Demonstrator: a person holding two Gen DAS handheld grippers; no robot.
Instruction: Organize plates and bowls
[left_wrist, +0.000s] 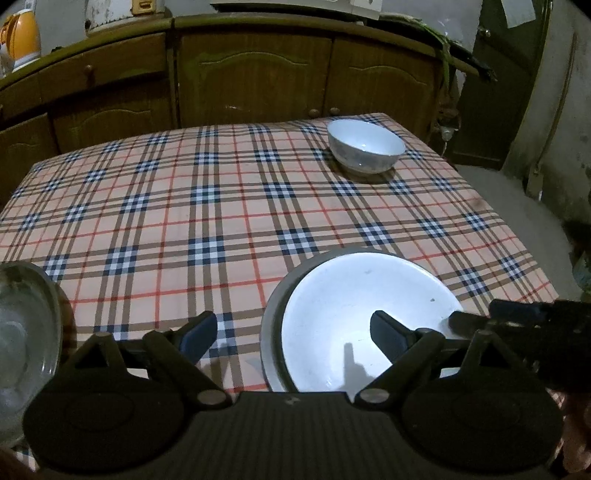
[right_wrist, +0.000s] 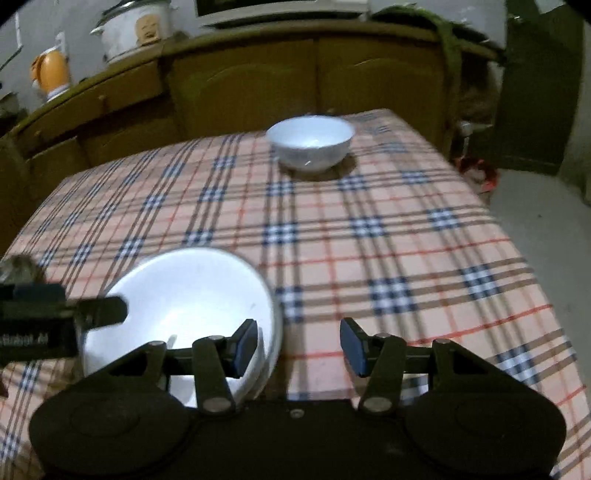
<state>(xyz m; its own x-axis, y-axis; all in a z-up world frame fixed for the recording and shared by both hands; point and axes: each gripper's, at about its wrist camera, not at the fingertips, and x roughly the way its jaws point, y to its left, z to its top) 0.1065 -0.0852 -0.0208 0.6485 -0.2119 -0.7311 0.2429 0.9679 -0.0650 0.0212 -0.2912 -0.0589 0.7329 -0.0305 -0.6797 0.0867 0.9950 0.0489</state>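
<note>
On the checked bench (left_wrist: 221, 221) | white plates (left_wrist: 354, 325) seemingly stacked | left tool (left_wrist: 291, 336), right tool (right_wrist: 299, 347) released, empty | risk: rims slipping, stack shifting

a clear glass bowl (left_wrist: 26, 343) sits cut off by the left edge of the left wrist view, its lower rim hidden behind the black left gripper (left_wrist: 291, 332) body. the stacked white round plates (left_wrist: 354, 317) lose their near edge behind that same body. in the right wrist view, motion blur smears the pink plaid tablecloth (right_wrist: 369, 236) and the white ceramic bowl (right_wrist: 310, 142); lettering on the intruding black gripper finger (right_wrist: 99, 310) is unreadable.
</note>
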